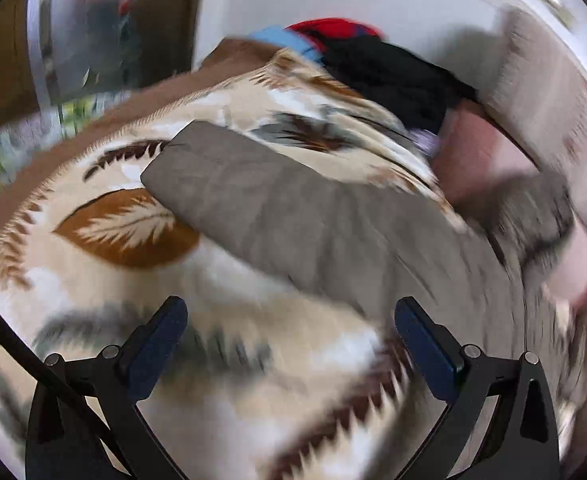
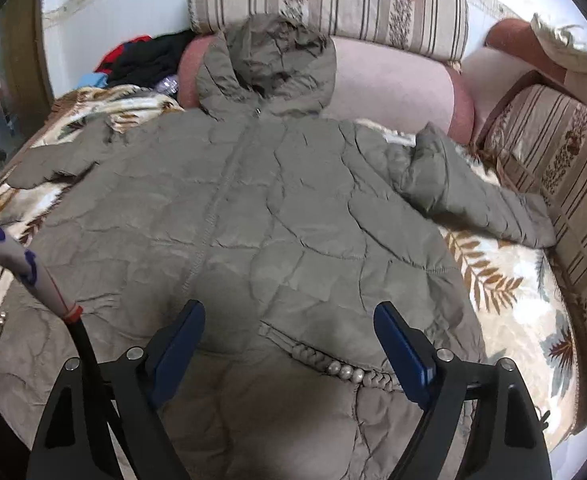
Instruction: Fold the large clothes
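A grey-green quilted hooded jacket [image 2: 253,208] lies front-up and spread flat on a leaf-patterned blanket [image 2: 505,312]. Its hood [image 2: 269,64] rests against a pink bolster, and one sleeve [image 2: 473,192] stretches to the right. My right gripper [image 2: 289,344] is open and empty, just above the jacket's lower front near a beaded pocket trim [image 2: 345,372]. In the blurred left wrist view, my left gripper [image 1: 291,340] is open and empty above the blanket [image 1: 105,280], close to the jacket's other sleeve [image 1: 253,196].
Striped cushions [image 2: 333,0] and a pink bolster [image 2: 393,88] line the back and right side [image 2: 565,168]. A pile of black, red and blue clothes [image 2: 141,60] sits at the back left. The other hand's arm and cable [image 2: 33,280] cross the left edge.
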The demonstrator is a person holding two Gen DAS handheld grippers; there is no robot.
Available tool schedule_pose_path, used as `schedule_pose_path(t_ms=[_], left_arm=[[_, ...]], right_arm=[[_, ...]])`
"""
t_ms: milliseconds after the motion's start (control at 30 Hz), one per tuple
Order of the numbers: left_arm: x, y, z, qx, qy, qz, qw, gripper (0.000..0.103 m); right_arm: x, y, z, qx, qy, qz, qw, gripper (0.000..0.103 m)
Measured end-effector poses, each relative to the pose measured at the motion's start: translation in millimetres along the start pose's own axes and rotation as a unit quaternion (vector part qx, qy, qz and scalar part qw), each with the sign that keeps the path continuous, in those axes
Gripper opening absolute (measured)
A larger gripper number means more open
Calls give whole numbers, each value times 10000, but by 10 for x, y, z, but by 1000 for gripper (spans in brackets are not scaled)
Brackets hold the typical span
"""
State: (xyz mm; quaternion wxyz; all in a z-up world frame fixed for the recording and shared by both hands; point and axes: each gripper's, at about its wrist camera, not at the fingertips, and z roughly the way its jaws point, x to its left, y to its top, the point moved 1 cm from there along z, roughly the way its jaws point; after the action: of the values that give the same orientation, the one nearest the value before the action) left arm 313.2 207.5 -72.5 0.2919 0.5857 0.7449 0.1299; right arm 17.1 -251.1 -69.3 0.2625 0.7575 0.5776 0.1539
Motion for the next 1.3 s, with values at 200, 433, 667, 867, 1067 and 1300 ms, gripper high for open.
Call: schedule_pose_path(t_ms=[200, 433, 667, 867, 1067, 1300], left_arm=[[847, 340, 857, 381, -477, -1944, 9790, 102], [878, 545, 1084, 38, -612, -1970, 9785, 102], [440, 619, 1194, 205, 1172, -530, 9915, 32], [6, 642, 626, -166, 750, -191, 9969, 11], [-1136, 463, -92, -530, -181, 896, 9944, 10], [-2485, -325, -229, -204, -1168, 2009, 9724, 10]], right_arm=[[-170, 20, 274, 318, -209, 207, 9991, 90], [-210, 78, 556, 526, -272, 267, 9979, 90], [-192, 78, 609, 509, -241, 243, 9981, 90], [-240, 71, 474, 341, -97, 317, 9989, 88], [-324, 66, 250, 49, -5, 486, 9988, 87], [-564, 33, -12, -206, -13, 799, 9966, 88]])
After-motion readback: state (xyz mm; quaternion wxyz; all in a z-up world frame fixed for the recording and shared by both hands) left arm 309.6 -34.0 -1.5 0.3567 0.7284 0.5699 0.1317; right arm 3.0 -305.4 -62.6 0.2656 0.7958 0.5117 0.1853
